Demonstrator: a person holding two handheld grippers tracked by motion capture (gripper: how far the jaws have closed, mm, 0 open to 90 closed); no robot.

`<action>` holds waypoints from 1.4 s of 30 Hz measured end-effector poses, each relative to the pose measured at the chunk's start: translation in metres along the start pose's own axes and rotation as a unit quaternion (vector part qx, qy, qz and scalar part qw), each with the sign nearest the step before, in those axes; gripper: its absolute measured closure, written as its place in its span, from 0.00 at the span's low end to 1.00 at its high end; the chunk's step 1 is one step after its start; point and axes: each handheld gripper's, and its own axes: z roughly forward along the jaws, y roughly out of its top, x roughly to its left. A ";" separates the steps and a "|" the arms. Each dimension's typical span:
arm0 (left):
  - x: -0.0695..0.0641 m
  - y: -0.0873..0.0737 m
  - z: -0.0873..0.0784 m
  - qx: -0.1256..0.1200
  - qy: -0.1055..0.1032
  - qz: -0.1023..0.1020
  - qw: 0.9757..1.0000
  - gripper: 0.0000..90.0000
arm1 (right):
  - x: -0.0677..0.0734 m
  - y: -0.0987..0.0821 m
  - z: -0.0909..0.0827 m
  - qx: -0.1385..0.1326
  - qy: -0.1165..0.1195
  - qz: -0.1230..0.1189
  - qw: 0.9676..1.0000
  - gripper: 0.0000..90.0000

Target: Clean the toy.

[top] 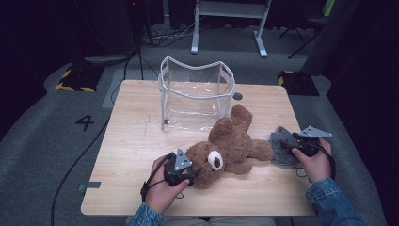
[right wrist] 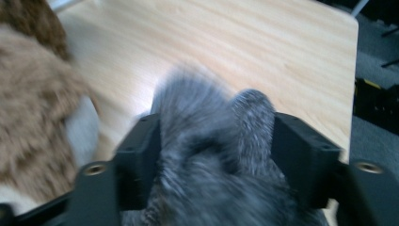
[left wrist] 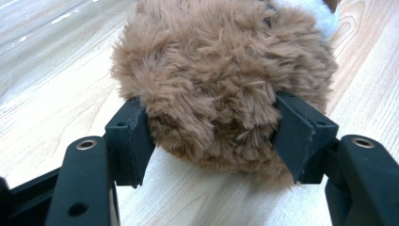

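A brown teddy bear [top: 230, 143] lies on its back across the middle of the wooden table [top: 131, 155]. At the bear's head, my left gripper [top: 194, 173] has its pads pressed into the fur from both sides. Seen from the left gripper view, the fur [left wrist: 221, 61] bulges wider beyond the left gripper [left wrist: 211, 136]. A small grey plush piece [top: 281, 141] lies to the right of the bear. My right gripper [top: 288, 147] reaches into it. The blurred right gripper view shows the grey plush [right wrist: 202, 108] between the right gripper [right wrist: 216, 150] jaws, which stand wide apart and do not squeeze it.
A clear plastic bag with a white rim [top: 197, 94] stands open-topped at the back of the table, just behind the bear's legs. A small grey disc [top: 237, 96] lies beside it. Cables and a marked floor surround the table.
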 end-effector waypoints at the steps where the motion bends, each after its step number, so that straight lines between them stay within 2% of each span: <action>1: 0.000 0.000 0.000 -0.001 0.000 0.000 1.000 0.38 | 0.004 0.006 -0.004 -0.014 -0.004 -0.014 1.000 0.30; 3: 0.000 0.001 -0.001 -0.003 -0.002 0.000 1.000 0.37 | 0.012 0.017 -0.013 -0.038 0.003 -0.026 0.999 0.28; 4: -0.001 0.001 -0.003 -0.004 -0.001 0.000 1.000 0.37 | 0.020 0.024 -0.019 -0.051 0.017 -0.035 0.998 0.27; 6: -0.003 0.002 -0.005 -0.008 -0.001 0.001 1.000 0.36 | 0.040 0.038 -0.029 -0.065 0.047 -0.067 0.994 0.27; 7: -0.004 0.003 -0.007 -0.011 -0.001 0.002 1.000 0.36 | 0.052 0.044 -0.032 -0.073 0.063 -0.088 0.991 0.27; 8: -0.005 0.003 -0.009 -0.014 0.000 0.002 1.000 0.35 | 0.064 0.050 -0.036 -0.074 0.079 -0.110 0.988 0.28; 11: -0.007 0.002 -0.018 -0.023 -0.003 -0.003 1.000 0.35 | 0.100 0.063 -0.040 -0.073 0.139 -0.145 0.977 0.28; 12: -0.007 0.001 -0.021 -0.027 -0.003 -0.007 1.000 0.35 | 0.110 0.066 -0.038 -0.068 0.156 -0.164 0.972 0.28; 13: -0.007 0.000 -0.024 -0.032 -0.005 -0.008 0.999 0.34 | 0.118 0.069 -0.035 -0.066 0.174 -0.185 0.965 0.28; 15: -0.006 -0.002 -0.030 -0.032 0.000 -0.012 0.999 0.34 | 0.134 0.073 -0.029 -0.061 0.202 -0.212 0.954 0.26; 16: -0.004 -0.003 -0.032 -0.032 0.002 -0.014 0.999 0.34 | 0.141 0.075 -0.025 -0.058 0.211 -0.223 0.950 0.25; 17: -0.003 -0.004 -0.034 -0.034 0.005 -0.017 0.999 0.34 | 0.147 0.076 -0.020 -0.053 0.211 -0.236 0.947 0.25; 19: 0.001 -0.005 -0.036 -0.036 0.008 -0.021 0.999 0.34 | 0.154 0.080 -0.010 -0.042 0.203 -0.259 0.943 0.23; 21: 0.003 -0.006 -0.036 -0.036 0.012 -0.023 0.999 0.34 | 0.157 0.083 0.003 -0.031 0.200 -0.271 0.941 0.17; 23: 0.003 -0.007 -0.034 -0.033 0.011 -0.025 0.999 0.34 | 0.160 0.083 0.017 -0.015 0.200 -0.288 0.936 0.16; 24: 0.003 -0.007 -0.033 -0.031 0.009 -0.024 0.999 0.34 | 0.161 0.083 0.023 -0.021 0.191 -0.303 0.933 0.16; 26: 0.004 -0.008 -0.032 -0.031 0.008 -0.024 0.999 0.34 | 0.169 0.080 0.032 -0.008 0.173 -0.330 0.928 0.17; 27: 0.004 -0.008 -0.032 -0.030 0.008 -0.025 0.999 0.34 | 0.173 0.079 0.034 0.010 0.160 -0.348 0.924 0.18; 28: 0.004 -0.008 -0.031 -0.029 0.007 -0.026 0.999 0.34 | 0.175 0.079 0.038 0.023 0.149 -0.379 0.913 0.21; 29: 0.004 -0.008 -0.031 -0.030 0.008 -0.026 0.999 0.34 | 0.177 0.079 0.040 0.034 0.140 -0.395 0.907 0.26; 30: 0.004 -0.008 -0.031 -0.029 0.008 -0.026 0.999 0.34 | 0.178 0.080 0.042 0.038 0.142 -0.395 0.907 0.32; 31: 0.004 -0.008 -0.031 -0.030 0.009 -0.026 0.999 0.34 | 0.177 0.082 0.044 0.040 0.146 -0.387 0.909 0.37; 32: 0.004 -0.009 -0.031 -0.030 0.009 -0.026 0.999 0.34 | 0.176 0.083 0.044 0.045 0.153 -0.374 0.914 0.44; 34: 0.004 -0.009 -0.031 -0.030 0.009 -0.026 0.999 0.34 | 0.173 0.083 0.046 0.048 0.163 -0.368 0.914 0.55; 36: 0.005 -0.009 -0.031 -0.030 0.010 -0.026 0.999 0.34 | 0.171 0.085 0.047 0.048 0.172 -0.370 0.912 0.68; 37: 0.005 -0.009 -0.031 -0.030 0.010 -0.026 0.999 0.34 | 0.172 0.085 0.046 0.055 0.170 -0.362 0.915 0.73; 38: 0.006 -0.009 -0.031 -0.030 0.010 -0.024 0.999 0.34 | 0.172 0.086 0.046 0.056 0.176 -0.362 0.914 0.77; 39: 0.006 -0.009 -0.031 -0.030 0.011 -0.024 0.999 0.34 | 0.172 0.087 0.045 0.054 0.177 -0.361 0.914 0.81; 40: 0.006 -0.009 -0.031 -0.031 0.011 -0.024 0.999 0.34 | 0.173 0.087 0.045 0.055 0.182 -0.352 0.917 0.84; 42: 0.007 -0.009 -0.033 -0.035 0.013 -0.027 0.999 0.34 | 0.172 0.088 0.040 0.047 0.175 -0.342 0.922 0.87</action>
